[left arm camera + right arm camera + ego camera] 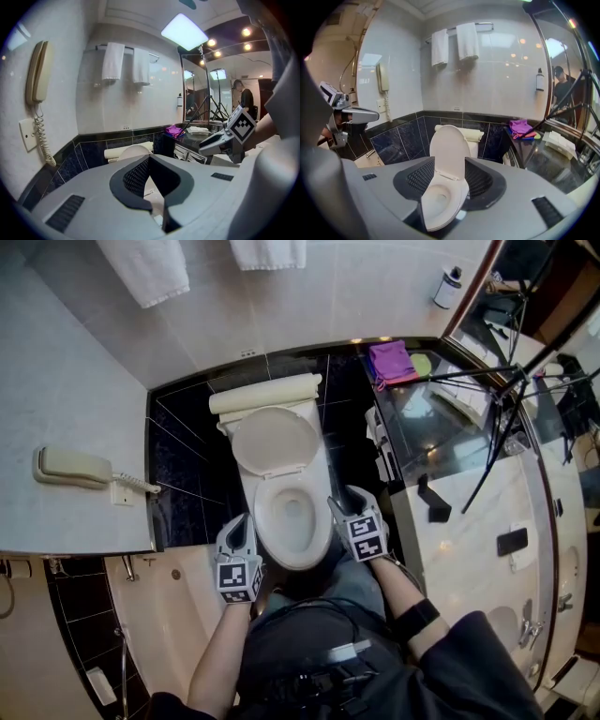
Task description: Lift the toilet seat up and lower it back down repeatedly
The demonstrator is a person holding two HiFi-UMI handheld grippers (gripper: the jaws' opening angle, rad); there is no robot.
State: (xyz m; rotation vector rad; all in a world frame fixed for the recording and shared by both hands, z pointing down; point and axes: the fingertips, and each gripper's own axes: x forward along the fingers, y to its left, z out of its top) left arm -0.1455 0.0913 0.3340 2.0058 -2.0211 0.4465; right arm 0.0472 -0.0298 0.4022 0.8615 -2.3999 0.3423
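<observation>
The dark-topped bench (441, 432) is seen to the right of the toilet (281, 479), set against the same tiled wall. The toilet is placed in the middle of the head view. Its lid (275, 442) is raised upright against the tank, on which a cream roll (265, 395) is laid. The toilet seat (457, 202) appears to be lying down on the bowl rim (the standing part is shown as one solid oval). Two white towels (145, 268) are hung on the wall behind and above the toilet.

The left hand-held gripper (149, 159) is held just beside the bowl's left edge, its jaws closed tip to tip with nothing between them. The right hand-held gripper (449, 171) is held just beside the bowl's right edge; whether the rim is touched cannot be told. Its jaws are spread wide, and the toilet is only framed in the gap, pressed by neither pad.

A cream wall phone (73, 467) is mounted to the left of the toilet. A purple cloth (392, 360) is left on the bench end nearest the tank, and a small bottle (449, 287) is seen against the wall farther to the toilet's right.
</observation>
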